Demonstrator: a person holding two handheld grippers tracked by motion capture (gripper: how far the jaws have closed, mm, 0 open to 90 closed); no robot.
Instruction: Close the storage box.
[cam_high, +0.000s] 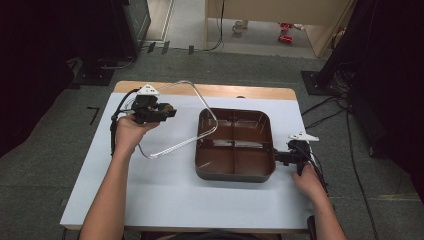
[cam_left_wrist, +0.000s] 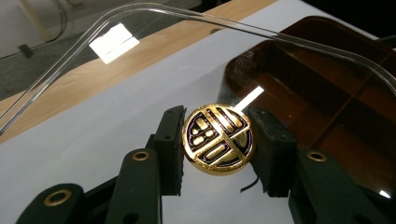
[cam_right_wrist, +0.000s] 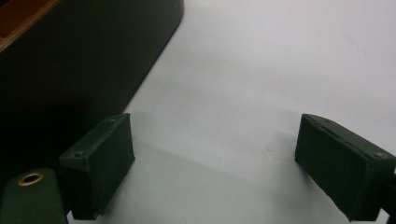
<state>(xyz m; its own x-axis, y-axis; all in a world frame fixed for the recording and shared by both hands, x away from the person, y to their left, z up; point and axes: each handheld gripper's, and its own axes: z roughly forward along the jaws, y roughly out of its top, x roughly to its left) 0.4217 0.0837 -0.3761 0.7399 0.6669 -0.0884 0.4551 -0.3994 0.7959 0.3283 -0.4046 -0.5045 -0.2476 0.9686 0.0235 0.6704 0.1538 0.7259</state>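
A clear plastic lid (cam_high: 172, 116) hangs tilted over the left of the table, its far corner over the brown divided tray (cam_high: 235, 172). My left gripper (cam_high: 170, 111) is shut on the lid's round gold knob (cam_left_wrist: 218, 139), which sits between the two black pads (cam_left_wrist: 169, 147). The lid's clear rim (cam_left_wrist: 196, 18) arcs across the top of the left gripper view, with the tray (cam_left_wrist: 327, 93) behind it. My right gripper (cam_high: 279, 157) rests on the table by the tray's right wall (cam_right_wrist: 70, 60), jaws wide apart with only bare table between them (cam_right_wrist: 212, 154).
The tray has four compartments and sits right of centre on the white tabletop (cam_high: 165, 185). A wooden strip (cam_high: 220, 91) runs along the table's far edge. Dark stands and cables (cam_high: 325, 107) lie on the floor beyond.
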